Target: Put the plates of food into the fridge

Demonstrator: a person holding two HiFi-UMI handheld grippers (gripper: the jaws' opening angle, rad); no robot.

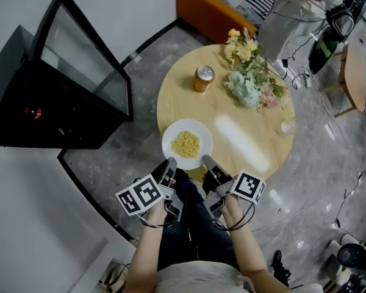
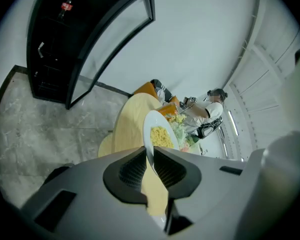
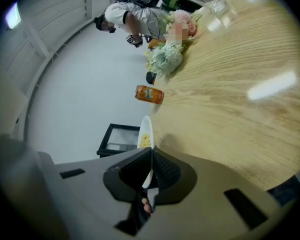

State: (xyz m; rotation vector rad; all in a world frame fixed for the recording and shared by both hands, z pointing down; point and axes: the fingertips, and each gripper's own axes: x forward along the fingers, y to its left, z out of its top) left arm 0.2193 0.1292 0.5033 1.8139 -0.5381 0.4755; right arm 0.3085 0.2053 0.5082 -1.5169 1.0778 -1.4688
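Observation:
A white plate [image 1: 171, 138] with a heap of yellow food [image 1: 186, 144] sits at the near edge of the round wooden table [image 1: 244, 127]. My left gripper [image 1: 170, 163] is shut on the plate's near left rim. My right gripper [image 1: 205, 162] is shut on its near right rim. In the left gripper view the plate [image 2: 159, 128] runs edge-on between the pads. The right gripper view shows the plate [image 3: 145, 134] the same way, thin and upright. The black fridge [image 1: 55, 84] stands on the floor at the left with its glass door [image 1: 91, 54] swung open.
An orange drink can [image 1: 203, 78] and a bunch of flowers [image 1: 251, 72] stand on the far half of the table. A small glass [image 1: 287, 126] is at its right edge. A person [image 1: 293, 11] stands beyond the table near an orange sofa [image 1: 210, 11]. Cables lie on the floor at right.

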